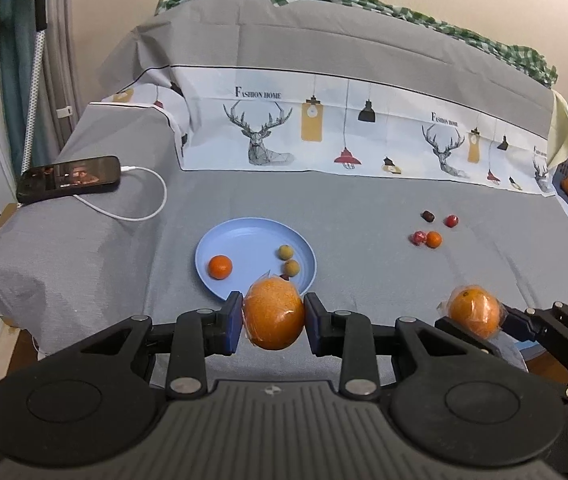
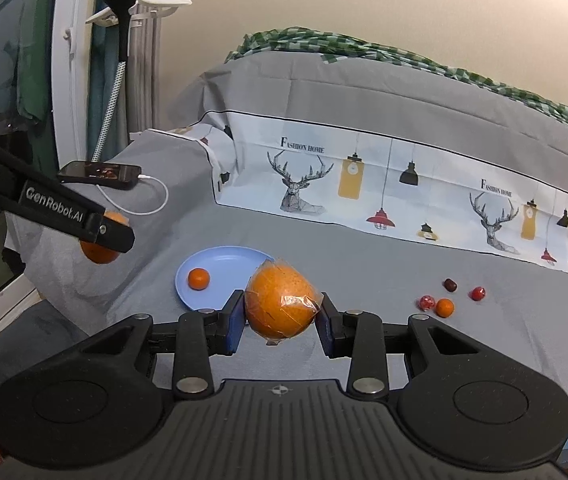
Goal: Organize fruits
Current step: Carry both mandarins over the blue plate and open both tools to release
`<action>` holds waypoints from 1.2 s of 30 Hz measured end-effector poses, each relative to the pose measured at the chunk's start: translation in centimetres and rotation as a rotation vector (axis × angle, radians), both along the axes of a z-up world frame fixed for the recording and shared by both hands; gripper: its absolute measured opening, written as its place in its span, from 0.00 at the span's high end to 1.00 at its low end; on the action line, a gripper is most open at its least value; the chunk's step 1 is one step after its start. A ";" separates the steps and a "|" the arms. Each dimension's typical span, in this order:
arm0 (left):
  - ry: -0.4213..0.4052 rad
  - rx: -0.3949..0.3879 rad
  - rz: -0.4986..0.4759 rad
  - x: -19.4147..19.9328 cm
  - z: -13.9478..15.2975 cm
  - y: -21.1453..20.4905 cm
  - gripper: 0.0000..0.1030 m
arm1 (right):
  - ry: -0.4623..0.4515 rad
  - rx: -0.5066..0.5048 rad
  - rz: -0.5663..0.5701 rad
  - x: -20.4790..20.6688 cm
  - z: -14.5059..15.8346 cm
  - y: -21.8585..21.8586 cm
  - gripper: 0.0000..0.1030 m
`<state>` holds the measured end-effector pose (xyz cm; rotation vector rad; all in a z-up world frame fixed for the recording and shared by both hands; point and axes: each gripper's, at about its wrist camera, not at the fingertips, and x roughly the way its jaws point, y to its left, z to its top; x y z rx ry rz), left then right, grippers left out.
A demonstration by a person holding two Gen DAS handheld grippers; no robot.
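Left wrist view: the left gripper (image 1: 272,320) is clenched on a wrapped orange (image 1: 273,314), its blue pads pressing both sides, and it tilts downward with the fruit held in the air above the near edge of the blue plate (image 1: 243,240). On the plate lie a small tangerine (image 1: 219,267) and two pale round fruits (image 1: 288,260). To the right the right gripper (image 1: 474,316) shows from the side, grasping a second wrapped orange (image 1: 474,310) at about the same height.

Right wrist view: the right gripper (image 2: 279,316) points more nearly level across the grey cloth (image 2: 364,264), its pads tight on its orange (image 2: 279,306), plastic wrap crinkled at one side. The left gripper (image 2: 103,236) reaches in from the left edge, its orange (image 2: 97,252) partly hidden behind a finger. Further right, four small fruits (image 2: 444,307) lie loose on the cloth, well apart from the plate. A phone (image 2: 99,174) with a white cable rests on the raised cushion at the left.
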<state>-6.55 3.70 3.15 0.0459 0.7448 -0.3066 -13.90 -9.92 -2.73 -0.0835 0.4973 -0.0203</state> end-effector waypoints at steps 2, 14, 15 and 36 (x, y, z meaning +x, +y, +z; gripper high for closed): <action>-0.004 -0.004 0.011 -0.1 0.0 0.3 0.65 | 0.002 -0.003 0.007 0.0 -0.1 0.3 0.63; 0.029 0.005 0.033 1.3 -0.9 1.3 0.65 | 0.039 0.001 0.018 1.1 -0.7 0.5 0.63; 0.035 0.009 0.038 1.4 -1.0 1.3 0.65 | 0.042 0.001 0.020 1.2 -0.8 0.5 0.63; 0.125 0.061 0.069 9.8 -4.1 1.8 0.65 | 0.129 0.006 0.067 8.2 -2.6 1.5 0.63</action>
